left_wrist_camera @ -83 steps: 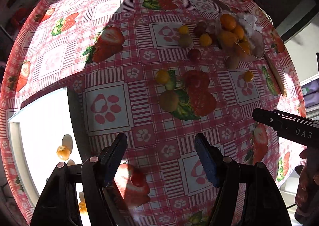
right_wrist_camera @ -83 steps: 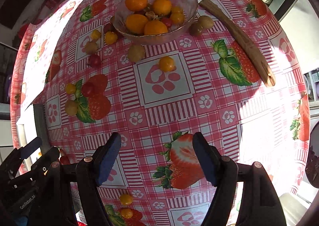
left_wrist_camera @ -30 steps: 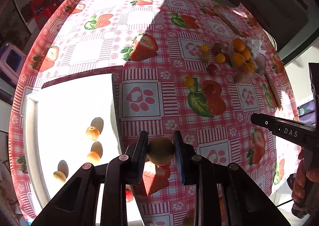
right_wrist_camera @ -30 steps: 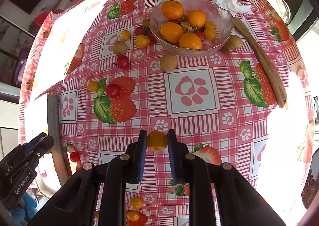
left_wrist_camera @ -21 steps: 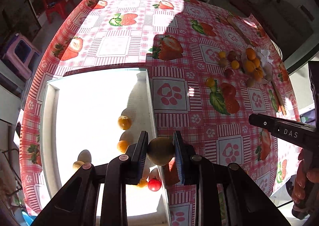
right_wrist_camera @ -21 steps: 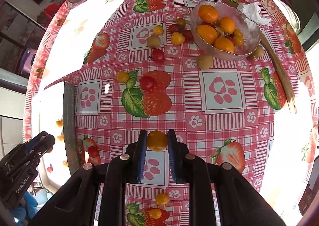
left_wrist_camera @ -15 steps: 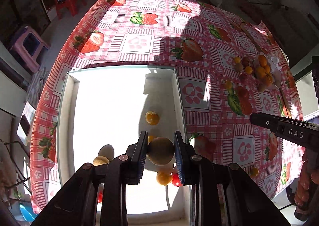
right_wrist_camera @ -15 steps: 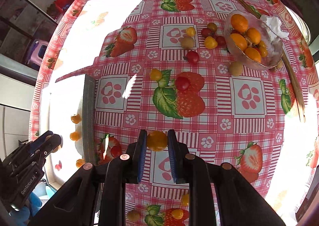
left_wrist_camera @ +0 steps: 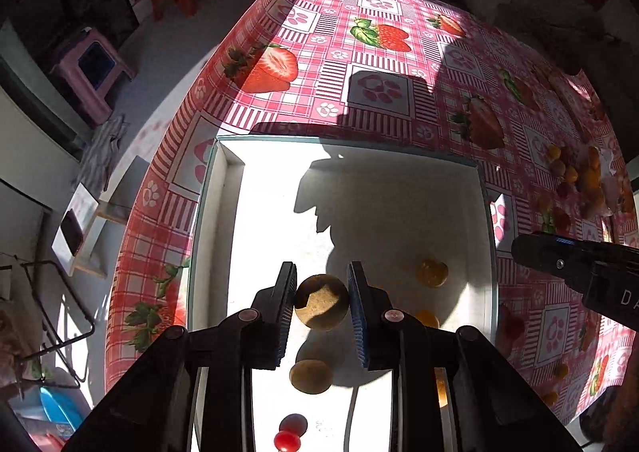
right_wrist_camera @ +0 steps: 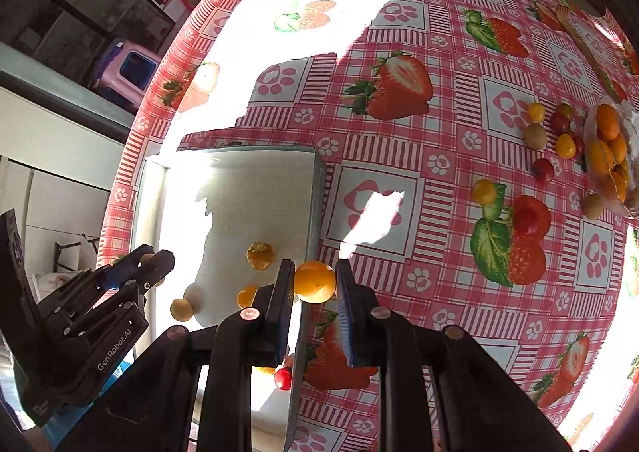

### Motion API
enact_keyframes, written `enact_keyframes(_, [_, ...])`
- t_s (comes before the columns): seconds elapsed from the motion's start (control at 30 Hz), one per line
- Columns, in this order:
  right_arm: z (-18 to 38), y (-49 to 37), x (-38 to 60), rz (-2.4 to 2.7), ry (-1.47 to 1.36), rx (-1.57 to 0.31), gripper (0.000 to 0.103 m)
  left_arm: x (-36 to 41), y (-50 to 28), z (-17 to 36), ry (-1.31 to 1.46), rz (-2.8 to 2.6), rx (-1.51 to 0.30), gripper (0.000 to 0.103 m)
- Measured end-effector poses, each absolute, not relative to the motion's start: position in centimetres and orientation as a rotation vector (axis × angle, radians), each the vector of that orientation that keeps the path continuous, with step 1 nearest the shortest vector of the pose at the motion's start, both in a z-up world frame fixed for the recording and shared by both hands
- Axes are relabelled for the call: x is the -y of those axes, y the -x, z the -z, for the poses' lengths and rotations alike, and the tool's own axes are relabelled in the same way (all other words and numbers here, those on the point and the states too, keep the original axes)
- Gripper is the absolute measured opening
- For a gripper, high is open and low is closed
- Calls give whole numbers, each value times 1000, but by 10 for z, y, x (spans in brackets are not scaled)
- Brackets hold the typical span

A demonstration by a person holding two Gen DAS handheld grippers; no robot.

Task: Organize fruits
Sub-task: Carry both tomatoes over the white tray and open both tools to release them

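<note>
While the left gripper (left_wrist_camera: 322, 302) pinches a brown fruit (left_wrist_camera: 321, 301) over the white tray (left_wrist_camera: 207, 212) and the right gripper (right_wrist_camera: 314, 282) clamps an orange fruit (right_wrist_camera: 314, 281) above its rim, each should lower before releasing.

Glossy plastic-looking tablecloth (right_wrist_camera: 399, 156) (strawberry print); matt white tray (left_wrist_camera: 399, 188); rough brown fruit (left_wrist_camera: 321, 302).

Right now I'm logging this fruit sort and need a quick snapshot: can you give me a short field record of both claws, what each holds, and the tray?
left claw: shut on brown round fruit, above the tray floor
right claw: shut on orange fruit, over the tray's right wall
white tray: holds several small fruits, one a red tomato
glass bowl: far right, oranges inside
tablecloth: loose fruits remain beside the bowl
</note>
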State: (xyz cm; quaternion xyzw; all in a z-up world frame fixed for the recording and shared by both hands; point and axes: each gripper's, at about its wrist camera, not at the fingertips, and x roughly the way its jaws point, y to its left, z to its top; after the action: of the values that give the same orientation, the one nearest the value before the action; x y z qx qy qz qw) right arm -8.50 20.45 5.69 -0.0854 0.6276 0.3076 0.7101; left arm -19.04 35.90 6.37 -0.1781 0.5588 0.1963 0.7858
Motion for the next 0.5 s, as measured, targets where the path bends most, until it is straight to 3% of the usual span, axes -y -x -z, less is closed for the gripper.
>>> enact_keyframes(0.5, [-8, 64, -266, -695, 257, -1462, 23, -373, 186, -29, 391, -462, -1265, 27])
